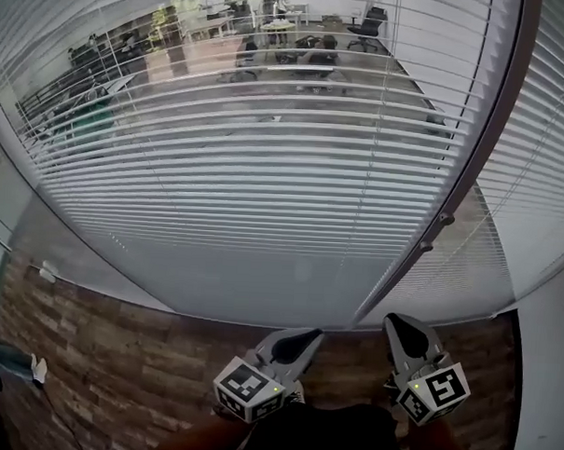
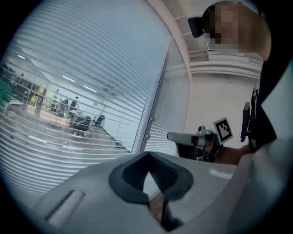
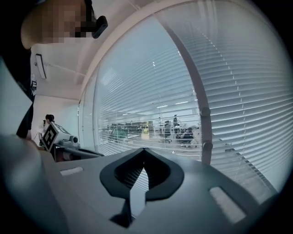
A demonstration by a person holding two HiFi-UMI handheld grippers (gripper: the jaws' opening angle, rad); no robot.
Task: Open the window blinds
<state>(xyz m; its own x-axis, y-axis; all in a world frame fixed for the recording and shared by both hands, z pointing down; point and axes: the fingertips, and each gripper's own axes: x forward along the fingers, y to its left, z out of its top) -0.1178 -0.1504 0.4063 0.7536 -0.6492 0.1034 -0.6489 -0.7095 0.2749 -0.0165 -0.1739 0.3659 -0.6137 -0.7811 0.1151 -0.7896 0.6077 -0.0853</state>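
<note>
At an office's glass wall, the window blinds [image 1: 266, 172] hang lowered ahead of the person, slats angled so that desks beyond show through the upper rows. The left gripper [image 1: 313, 335] and right gripper [image 1: 395, 320] sit low near the body, well short of the blinds, each with jaws pressed together on nothing. This looks like the approach; next, one gripper probably must reach the two small knobs [image 1: 445, 218] on the dark frame post [image 1: 481, 144], jaws parted

Brown plank floor [image 1: 98, 370] underfoot. Office chairs [image 1: 369, 25] and desks [image 1: 277, 25] in far room. White wall [image 1: 546, 371] at right.
</note>
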